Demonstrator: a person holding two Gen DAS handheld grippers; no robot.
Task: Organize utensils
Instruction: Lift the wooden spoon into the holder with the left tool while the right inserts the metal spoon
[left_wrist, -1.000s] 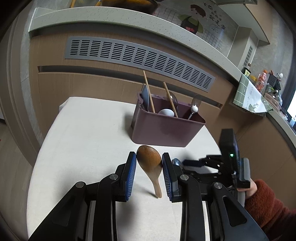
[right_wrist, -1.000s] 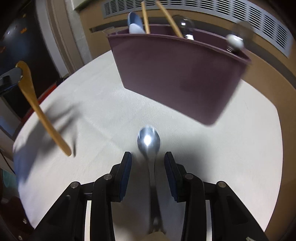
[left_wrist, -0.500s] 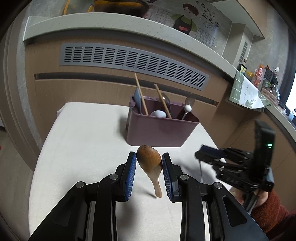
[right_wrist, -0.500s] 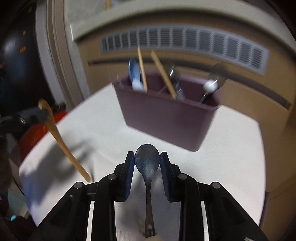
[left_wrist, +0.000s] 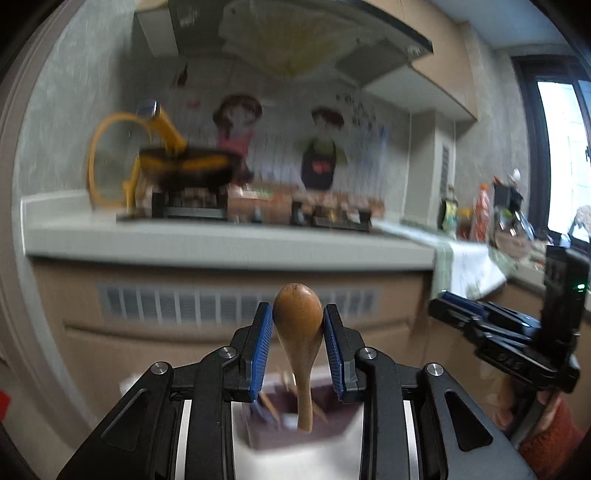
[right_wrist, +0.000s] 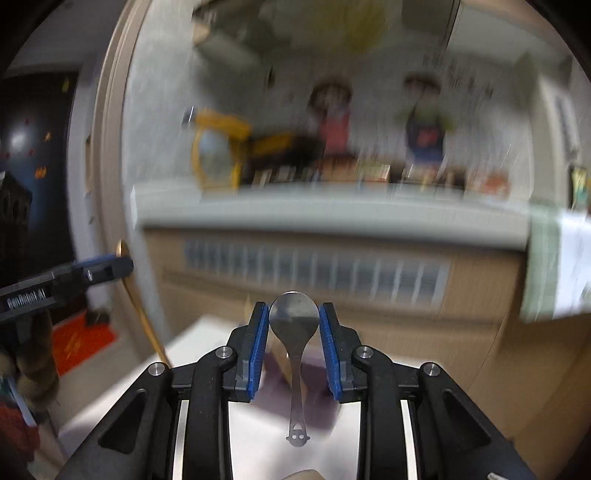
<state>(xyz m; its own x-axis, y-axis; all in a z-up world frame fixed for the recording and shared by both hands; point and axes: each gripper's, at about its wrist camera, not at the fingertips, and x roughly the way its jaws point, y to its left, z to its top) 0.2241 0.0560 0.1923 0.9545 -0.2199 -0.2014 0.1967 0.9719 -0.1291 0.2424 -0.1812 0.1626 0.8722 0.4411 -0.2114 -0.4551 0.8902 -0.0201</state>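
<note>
Above the maroon plastic utensil caddy (left_wrist: 295, 424): both spoons lifted.
Left gripper (left_wrist: 298, 328) clamps a brown wooden spoon (left_wrist: 297, 325); right gripper (right_wrist: 293, 325) clamps a steel spoon (right_wrist: 294, 317) (handles hanging); next, probably lower both in.

Smooth wooden spoon (left_wrist: 297, 317); matt metal spoon (right_wrist: 294, 317); ribbed blue pads (left_wrist: 260, 354).

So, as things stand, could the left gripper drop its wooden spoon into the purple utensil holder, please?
Probably yes: the left gripper holds the wooden spoon handle-down above the purple utensil holder, with nothing visible between them, though blur hides how crowded it is.
</note>
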